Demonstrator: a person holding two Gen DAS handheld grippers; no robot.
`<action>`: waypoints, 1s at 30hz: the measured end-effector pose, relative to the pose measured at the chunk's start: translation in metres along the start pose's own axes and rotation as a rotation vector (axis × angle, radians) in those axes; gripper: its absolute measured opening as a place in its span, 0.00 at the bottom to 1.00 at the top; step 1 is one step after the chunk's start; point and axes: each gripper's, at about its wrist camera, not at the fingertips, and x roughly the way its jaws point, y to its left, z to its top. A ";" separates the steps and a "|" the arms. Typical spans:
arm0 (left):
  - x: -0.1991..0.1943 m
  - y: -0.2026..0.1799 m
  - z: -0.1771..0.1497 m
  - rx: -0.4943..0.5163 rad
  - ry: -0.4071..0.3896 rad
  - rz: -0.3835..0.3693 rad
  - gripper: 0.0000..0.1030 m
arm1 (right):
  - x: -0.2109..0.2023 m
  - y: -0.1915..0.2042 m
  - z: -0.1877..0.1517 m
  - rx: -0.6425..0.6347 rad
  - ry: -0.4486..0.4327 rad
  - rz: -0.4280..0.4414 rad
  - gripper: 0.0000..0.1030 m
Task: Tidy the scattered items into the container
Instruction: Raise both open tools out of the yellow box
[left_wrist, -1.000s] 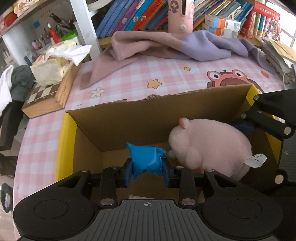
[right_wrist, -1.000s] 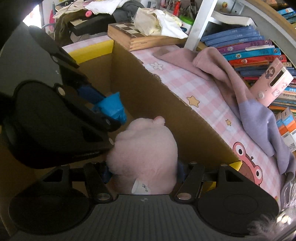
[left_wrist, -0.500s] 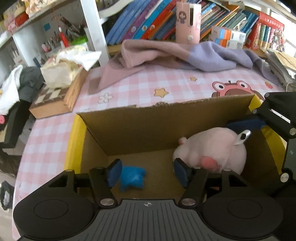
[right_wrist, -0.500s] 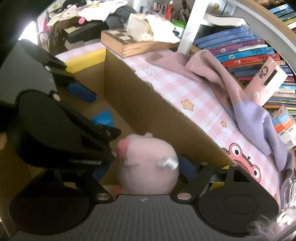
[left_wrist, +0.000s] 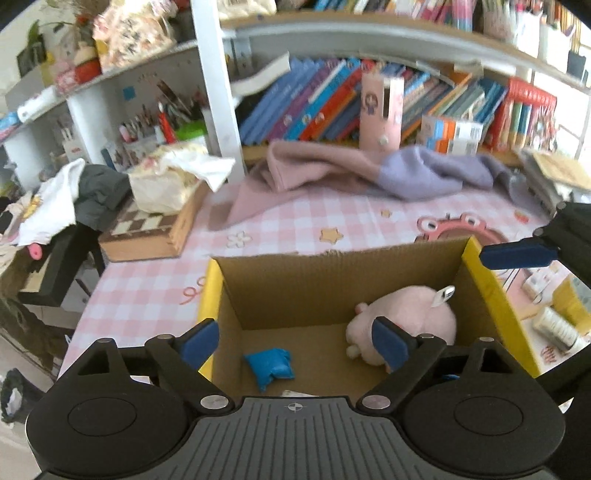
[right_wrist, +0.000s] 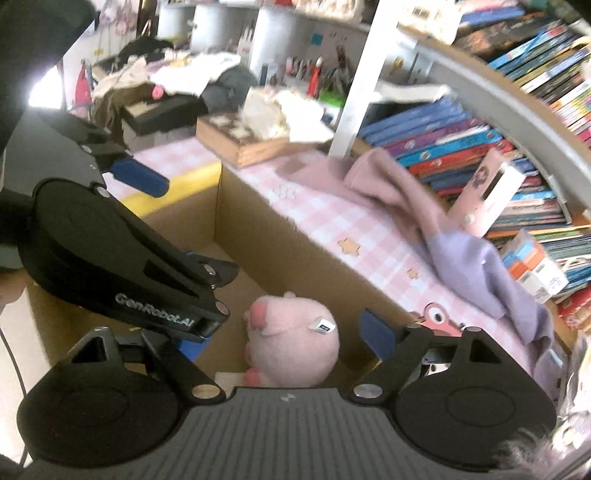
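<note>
A cardboard box (left_wrist: 332, 288) with yellow flaps stands on the pink checked tablecloth. On its floor lie a small blue bean bag (left_wrist: 269, 365) and, to the right, a pink plush pig (left_wrist: 410, 317) with a white tag. My left gripper (left_wrist: 293, 339) hovers above the box's near side, jaws opening, nothing between the pads. In the right wrist view the plush pig (right_wrist: 291, 339) lies in the box (right_wrist: 295, 236) below my right gripper (right_wrist: 280, 343), whose jaws are opening and clear of it. The left gripper's black body (right_wrist: 110, 258) covers the box's left part.
A pink and lilac blanket (left_wrist: 369, 177) lies behind the box before a shelf of books (left_wrist: 332, 107). A wooden chessboard case (left_wrist: 147, 232) with a tissue bundle sits at the back left. Small items, among them a thread spool (left_wrist: 554, 325), lie right of the box.
Both grippers opened and rose back from the box. The blue bean bag left the left jaws and the plush pig left the right jaws; both now lie on the box floor.
</note>
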 end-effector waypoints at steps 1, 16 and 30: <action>-0.006 0.000 -0.001 0.001 -0.013 0.002 0.90 | -0.006 0.002 0.000 0.004 -0.012 -0.009 0.85; -0.087 0.005 -0.034 0.024 -0.145 0.083 0.94 | -0.083 0.045 -0.020 0.027 -0.140 -0.098 0.88; -0.138 0.006 -0.084 -0.038 -0.157 0.123 0.94 | -0.134 0.065 -0.065 0.112 -0.173 -0.142 0.88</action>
